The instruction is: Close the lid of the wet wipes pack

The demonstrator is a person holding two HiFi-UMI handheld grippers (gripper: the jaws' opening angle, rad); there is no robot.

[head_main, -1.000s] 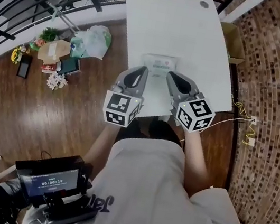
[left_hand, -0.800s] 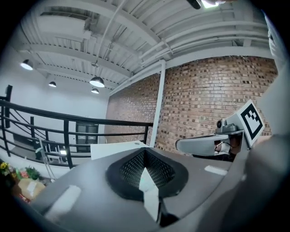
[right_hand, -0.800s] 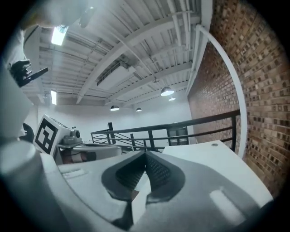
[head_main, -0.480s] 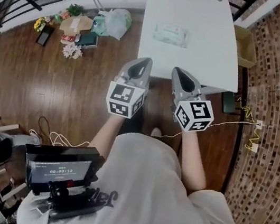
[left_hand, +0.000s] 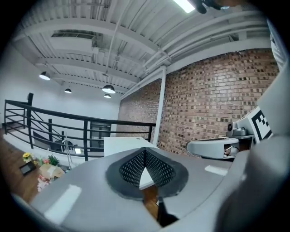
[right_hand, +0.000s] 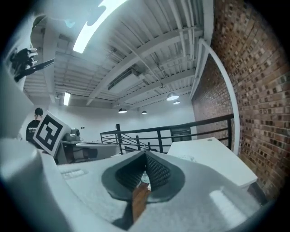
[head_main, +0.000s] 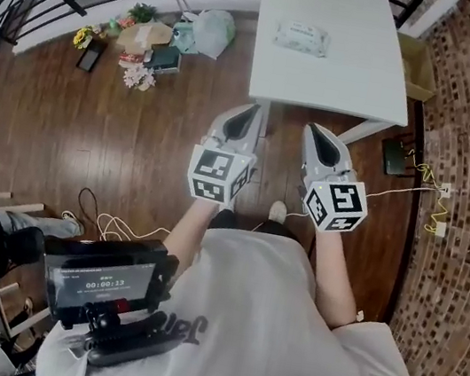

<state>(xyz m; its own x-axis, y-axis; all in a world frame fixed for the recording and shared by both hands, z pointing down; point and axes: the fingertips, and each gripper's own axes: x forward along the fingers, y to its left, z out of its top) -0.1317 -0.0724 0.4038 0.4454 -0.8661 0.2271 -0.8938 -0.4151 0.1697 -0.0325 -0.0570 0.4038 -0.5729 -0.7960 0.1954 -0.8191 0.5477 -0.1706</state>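
**Person in a pale T-shirt with two grey handheld grippers**

The person wears a pale grey short-sleeved T-shirt (head_main: 256, 321) with dark script lettering on it. The left gripper (head_main: 251, 112) and right gripper (head_main: 315, 131) are smooth, light grey, tapered shells. Each carries a white cube (head_main: 217, 177) printed with black square markers. Dark mesh-textured pads (left_hand: 131, 168) line the jaws. A thin pale cable (head_main: 387, 194) runs from the right gripper.

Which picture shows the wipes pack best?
The head view: the wet wipes pack lies in plain sight from above on the white table. The right gripper view shows only a faint patch on the tabletop; the left gripper view shows table, no pack.
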